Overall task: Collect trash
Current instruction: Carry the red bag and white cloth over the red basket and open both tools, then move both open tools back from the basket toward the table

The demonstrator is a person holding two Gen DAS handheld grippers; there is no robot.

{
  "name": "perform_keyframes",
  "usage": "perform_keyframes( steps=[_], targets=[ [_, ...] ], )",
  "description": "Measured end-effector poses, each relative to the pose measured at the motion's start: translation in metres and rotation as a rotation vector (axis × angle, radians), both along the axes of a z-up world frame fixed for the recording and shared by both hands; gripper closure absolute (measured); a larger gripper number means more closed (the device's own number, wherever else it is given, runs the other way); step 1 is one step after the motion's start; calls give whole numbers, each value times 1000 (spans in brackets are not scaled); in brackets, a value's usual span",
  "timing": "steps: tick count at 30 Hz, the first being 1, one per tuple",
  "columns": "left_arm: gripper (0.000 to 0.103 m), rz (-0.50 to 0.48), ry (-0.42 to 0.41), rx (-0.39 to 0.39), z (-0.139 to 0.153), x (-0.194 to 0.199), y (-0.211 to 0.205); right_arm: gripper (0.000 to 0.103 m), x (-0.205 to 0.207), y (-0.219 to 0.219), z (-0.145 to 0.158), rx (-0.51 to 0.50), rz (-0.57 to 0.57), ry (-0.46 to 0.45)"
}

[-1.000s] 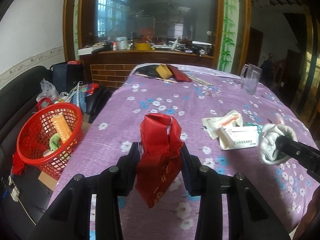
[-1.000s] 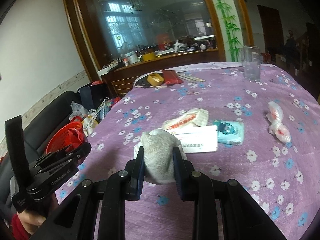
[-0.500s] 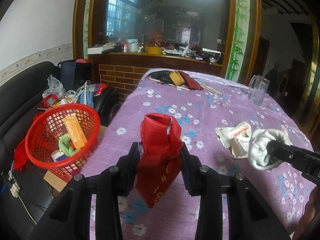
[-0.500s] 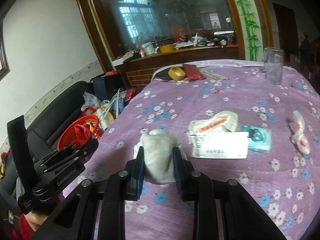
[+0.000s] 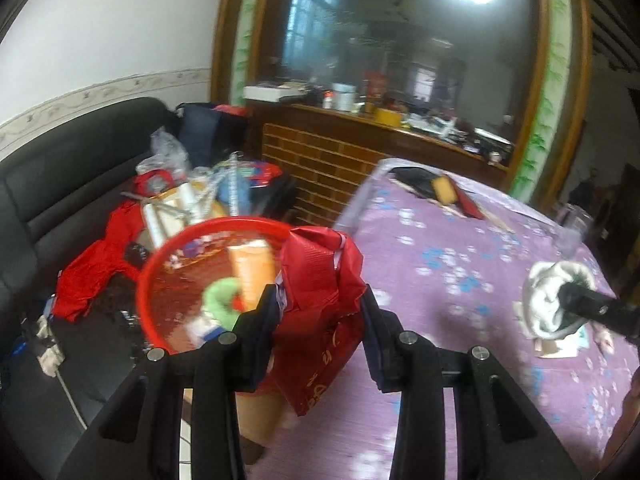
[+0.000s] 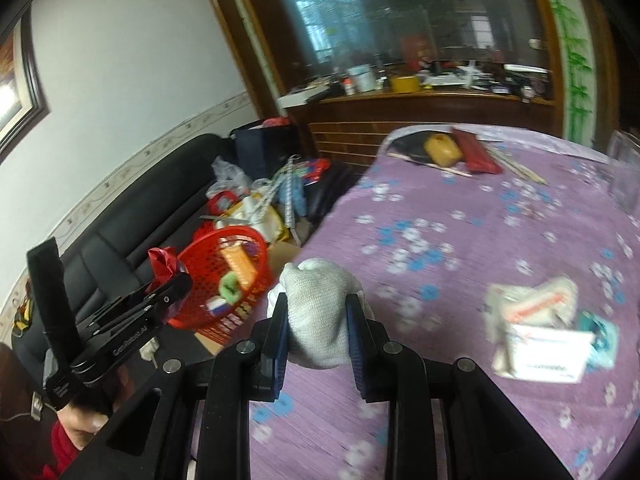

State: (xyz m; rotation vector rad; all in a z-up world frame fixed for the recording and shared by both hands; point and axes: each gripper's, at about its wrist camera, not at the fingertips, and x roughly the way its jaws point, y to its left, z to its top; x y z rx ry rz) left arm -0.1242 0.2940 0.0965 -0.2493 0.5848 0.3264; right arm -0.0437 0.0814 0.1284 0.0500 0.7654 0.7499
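Gripping, left claw: the left gripper [image 5: 320, 312] is clamped on a crumpled red bag [image 5: 320, 280]; the bag bulges above the pads and hangs below them.
Gripping, right claw: the right gripper [image 6: 318, 316] is clamped on a wadded white cloth [image 6: 320, 304] — the cloth fills the gap between both pads.
Position, red bag: held off the table [image 5: 460, 280], at its left edge, just beside the near rim of the red basket [image 5: 160, 272].
Position, white cloth: held above the table's left edge, over the purple flowered tablecloth [image 6: 460, 240]; in the left wrist view it shows well to the right of the red bag.
Basket: sits lower than the tabletop, between the table's left edge and a black sofa [image 5: 72, 168]; it rests on a brown cardboard box [image 6: 280, 252].
Basket contents: an orange packet [image 5: 252, 272], a green ring-shaped item [image 5: 220, 300] and a small white item with blue on it — details blurred.
Remaining on table: white paper packets [image 6: 536, 328] and a teal packet [image 6: 600, 340] lie together toward the right edge.
Far edge of table: a yellow block [image 6: 442, 150], a dark red flat item [image 6: 476, 152] and thin sticks.
Sofa: piled with plastic bags and mixed clutter behind the basket.
Person: a hand [image 6: 84, 412] with a red sleeve holds the left tool.
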Motion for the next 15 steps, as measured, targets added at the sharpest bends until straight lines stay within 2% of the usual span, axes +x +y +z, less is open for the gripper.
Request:
perform_keyframes(
  steps=[7, 12, 13, 14, 15],
  targets=[
    [66, 56, 39, -49, -17, 8, 56, 73, 23, 80, 3, 2, 86, 33],
    [63, 86, 34, -47, -20, 7, 75, 71, 35, 134, 1, 16, 135, 47],
    [60, 95, 34, -38, -21, 6, 77, 69, 38, 142, 0, 29, 137, 43],
    [45, 102, 37, -36, -21, 5, 80, 66, 41, 147, 0, 36, 140, 41],
    [36, 116, 34, -40, -22, 4, 82, 58, 43, 153, -1, 32, 139, 41]
  ],
)
